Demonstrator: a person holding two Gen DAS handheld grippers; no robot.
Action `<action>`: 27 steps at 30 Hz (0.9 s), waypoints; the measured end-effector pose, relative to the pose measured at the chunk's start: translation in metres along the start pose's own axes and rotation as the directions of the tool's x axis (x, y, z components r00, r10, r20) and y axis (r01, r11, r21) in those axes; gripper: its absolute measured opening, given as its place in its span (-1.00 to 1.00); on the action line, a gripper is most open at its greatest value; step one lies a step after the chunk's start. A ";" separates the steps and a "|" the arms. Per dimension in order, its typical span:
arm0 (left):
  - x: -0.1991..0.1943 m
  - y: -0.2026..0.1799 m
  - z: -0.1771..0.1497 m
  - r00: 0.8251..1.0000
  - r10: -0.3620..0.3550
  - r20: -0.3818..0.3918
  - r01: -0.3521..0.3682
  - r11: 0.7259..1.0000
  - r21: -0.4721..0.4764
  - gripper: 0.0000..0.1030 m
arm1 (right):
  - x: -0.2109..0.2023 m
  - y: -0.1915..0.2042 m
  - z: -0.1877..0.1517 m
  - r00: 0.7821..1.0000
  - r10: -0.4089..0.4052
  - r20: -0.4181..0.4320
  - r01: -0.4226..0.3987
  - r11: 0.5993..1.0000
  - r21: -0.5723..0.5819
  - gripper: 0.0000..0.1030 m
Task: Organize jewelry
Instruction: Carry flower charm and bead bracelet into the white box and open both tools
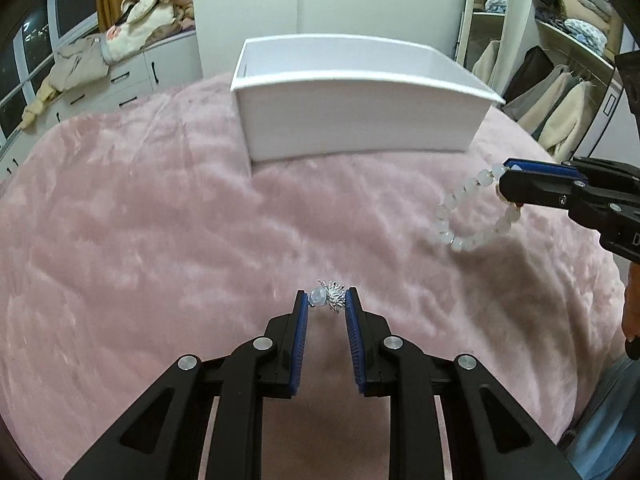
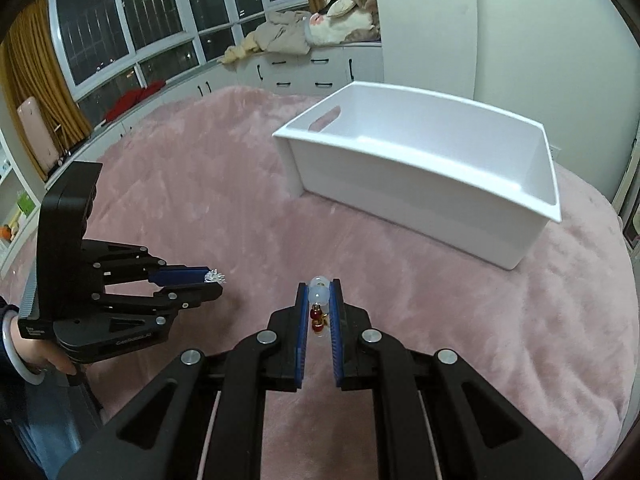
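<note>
My left gripper [image 1: 327, 300] is shut on a small silver brooch with a pale bead [image 1: 330, 298], held above the pink blanket; the gripper also shows in the right wrist view [image 2: 214, 282] with the brooch [image 2: 215, 277] at its tips. My right gripper [image 2: 319, 294] is shut on a white bead bracelet with red charms [image 2: 319, 300]. In the left wrist view the right gripper [image 1: 505, 180] is at the right, and the bracelet [image 1: 466, 216] hangs from it in a loop. A white open box [image 1: 360, 120] stands beyond both grippers; its inside looks empty in the right wrist view [image 2: 420, 160].
A pink fluffy blanket [image 1: 160, 220] covers the surface. White drawers with heaped clothes [image 2: 304, 36] stand behind, by dark windows. A wardrobe with hanging clothes [image 1: 560, 92] is at the far right.
</note>
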State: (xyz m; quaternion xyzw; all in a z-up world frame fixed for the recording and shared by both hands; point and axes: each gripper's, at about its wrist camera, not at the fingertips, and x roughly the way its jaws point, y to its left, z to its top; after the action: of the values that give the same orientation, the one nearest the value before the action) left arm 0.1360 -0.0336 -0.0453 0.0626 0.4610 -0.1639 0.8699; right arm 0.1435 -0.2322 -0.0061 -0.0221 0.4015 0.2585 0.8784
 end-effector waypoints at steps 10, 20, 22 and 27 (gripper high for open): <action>-0.013 -0.006 0.056 0.998 0.022 0.051 -0.023 1.000 0.020 -0.54 | -0.031 -0.024 0.022 0.998 -0.028 0.061 0.028 1.000 -0.004 -0.79; -0.017 -0.010 0.101 0.996 0.015 0.083 -0.017 1.000 0.026 -0.54 | -0.056 -0.040 0.056 0.993 -0.041 0.115 0.048 0.997 -0.062 -0.79; -0.017 -0.010 0.110 0.996 0.018 0.090 -0.021 0.999 0.036 -0.54 | -0.059 -0.043 0.062 0.991 -0.039 0.125 0.048 0.996 -0.073 -0.79; -0.015 -0.011 0.136 0.994 0.022 0.106 -0.029 0.998 0.063 -0.54 | -0.063 -0.050 0.081 0.989 -0.033 0.145 0.046 0.995 -0.088 -0.79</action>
State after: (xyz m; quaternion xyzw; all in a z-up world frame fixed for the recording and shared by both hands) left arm 0.2308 -0.0763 0.0451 0.0877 0.4080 -0.1704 0.8926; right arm 0.1890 -0.2831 0.0850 -0.0515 0.3248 0.2598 0.9080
